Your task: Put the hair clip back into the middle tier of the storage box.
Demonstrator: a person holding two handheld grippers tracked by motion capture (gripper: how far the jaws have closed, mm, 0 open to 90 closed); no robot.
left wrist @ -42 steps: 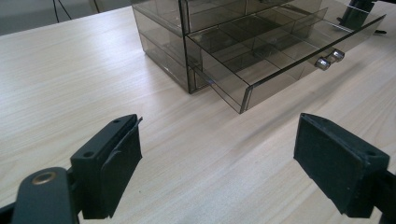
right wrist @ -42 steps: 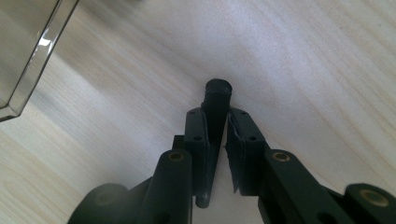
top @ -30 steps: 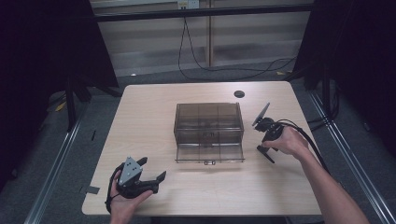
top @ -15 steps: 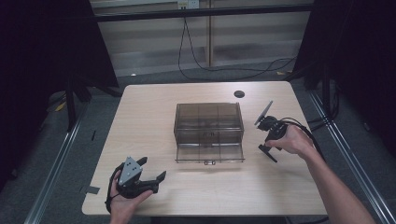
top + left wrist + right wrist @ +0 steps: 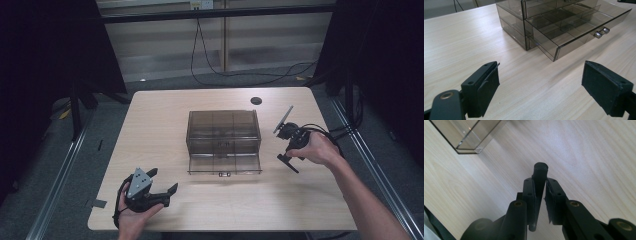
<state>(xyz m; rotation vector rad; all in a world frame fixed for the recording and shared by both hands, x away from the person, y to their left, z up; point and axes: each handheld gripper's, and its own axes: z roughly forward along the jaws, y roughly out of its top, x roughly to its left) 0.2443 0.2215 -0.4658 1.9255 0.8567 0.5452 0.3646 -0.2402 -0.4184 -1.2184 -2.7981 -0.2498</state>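
Two grippers: one low left, one right of the organizer.
Left gripper (image 5: 162, 187): jaws wide apart, nothing between, near table's (image 5: 150, 120) front edge.
Organizer (image 5: 223, 131): smoky clear plastic box, drawer (image 5: 224, 164) pulled toward the person, bare wood around.
Right gripper (image 5: 540, 192): clamped on a slim black rod (image 5: 539, 173), long axis along the jaws, above bare wood.

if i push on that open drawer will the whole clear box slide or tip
Probably slide rather than tip: the drawer box is low and wide on a smooth wooden table. It looks like thin, light plastic, and its compartments look empty. The drawer may simply glide in first, since it stands pulled out.
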